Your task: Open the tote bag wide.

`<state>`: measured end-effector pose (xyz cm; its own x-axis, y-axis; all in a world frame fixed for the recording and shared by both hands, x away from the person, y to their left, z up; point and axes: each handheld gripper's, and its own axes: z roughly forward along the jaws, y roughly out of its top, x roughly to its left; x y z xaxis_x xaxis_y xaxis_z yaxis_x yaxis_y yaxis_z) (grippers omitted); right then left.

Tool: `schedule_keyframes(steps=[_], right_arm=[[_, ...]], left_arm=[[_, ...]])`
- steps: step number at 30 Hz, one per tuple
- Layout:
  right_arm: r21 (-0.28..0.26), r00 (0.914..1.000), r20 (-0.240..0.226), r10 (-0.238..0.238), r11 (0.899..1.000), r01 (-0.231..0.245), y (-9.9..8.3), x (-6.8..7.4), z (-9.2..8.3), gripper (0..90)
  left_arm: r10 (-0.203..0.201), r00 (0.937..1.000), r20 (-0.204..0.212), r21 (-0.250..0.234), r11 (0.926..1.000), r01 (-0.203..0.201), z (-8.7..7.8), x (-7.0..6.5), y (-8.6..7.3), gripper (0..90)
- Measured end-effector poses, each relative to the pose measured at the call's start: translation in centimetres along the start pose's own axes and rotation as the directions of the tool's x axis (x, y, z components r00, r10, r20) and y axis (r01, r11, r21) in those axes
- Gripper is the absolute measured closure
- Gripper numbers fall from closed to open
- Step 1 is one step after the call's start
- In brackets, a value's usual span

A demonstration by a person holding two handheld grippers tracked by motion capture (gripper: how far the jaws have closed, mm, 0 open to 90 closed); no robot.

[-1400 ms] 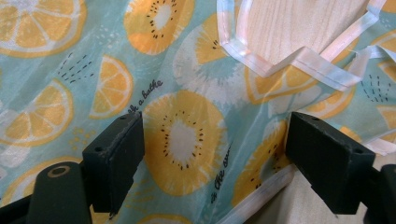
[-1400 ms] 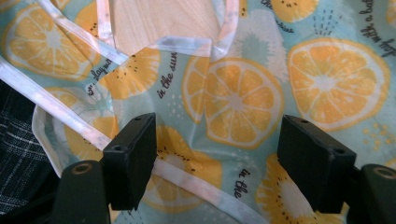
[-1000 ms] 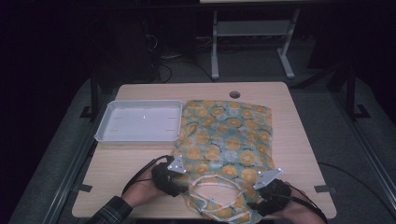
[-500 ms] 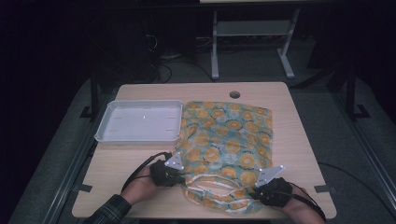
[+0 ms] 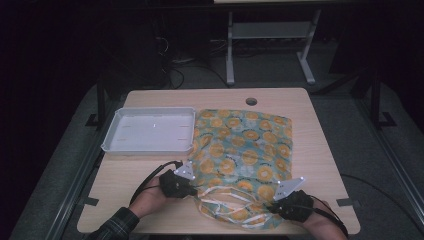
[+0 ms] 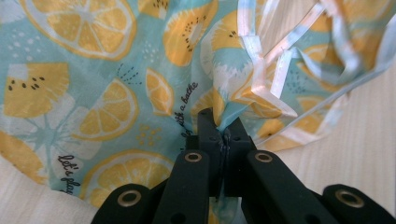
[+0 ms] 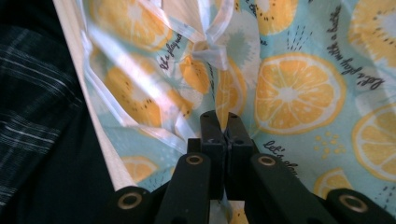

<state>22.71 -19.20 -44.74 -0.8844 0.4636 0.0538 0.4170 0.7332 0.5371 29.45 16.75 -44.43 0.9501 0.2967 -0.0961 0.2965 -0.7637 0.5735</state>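
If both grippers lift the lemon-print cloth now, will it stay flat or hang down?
The lemon-print cloth probably sags between the left gripper and right gripper: it already bunches at both pinches. It looks thin, so likely light. Its loose ribbons may dangle.

My fingers (image 6: 201,140) are matte black with brass-ringed screws; grey three-cornered plates, black cables; a dark plaid sleeve (image 5: 112,227) at lower left.

At the centre of the high view lies a pale teal cloth (image 5: 242,150) printed with orange and yellow citrus slices, small dark script and white trim ribbons. The tray (image 5: 150,131) at left-centre is plain white. The table (image 5: 320,150) is light wood. Both gripper views show black jaws. A dark plaid sleeve (image 5: 112,227) sits lower left.
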Motion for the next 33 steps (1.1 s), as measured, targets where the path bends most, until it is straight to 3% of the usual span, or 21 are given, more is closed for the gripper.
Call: schedule_keyframes(steps=[10, 14, 22, 33], right_arm=[[-0.069, 0.9999, 0.005, 0.015, 0.997, -0.015, 0.2, -0.1, -1.7, 88.7], [-0.083, 0.9997, 0.026, 0.002, 0.997, 0.000, 0.6, -0.4, -2.3, 88.7], [-0.125, 0.9984, 0.056, -0.005, 0.992, 0.012, 1.5, -1.7, -3.4, 88.7], [-0.182, 0.9950, 0.099, -0.004, 0.983, 0.022, 2.8, -3.3, -5.3, 88.7]], left_arm=[[0.019, 0.9997, 0.013, -0.047, 0.9987, -0.018, -1.5, -0.2, 0.7, 89.0], [0.035, 0.9993, 0.012, -0.061, 0.9976, -0.035, -2.2, -0.1, 1.3, 89.0], [0.050, 0.9987, 0.011, -0.079, 0.9957, -0.049, -3.2, 0.2, 2.6, 88.9], [0.058, 0.9981, 0.021, -0.105, 0.9930, -0.055, -5.4, 1.6, 4.7, 88.9]])
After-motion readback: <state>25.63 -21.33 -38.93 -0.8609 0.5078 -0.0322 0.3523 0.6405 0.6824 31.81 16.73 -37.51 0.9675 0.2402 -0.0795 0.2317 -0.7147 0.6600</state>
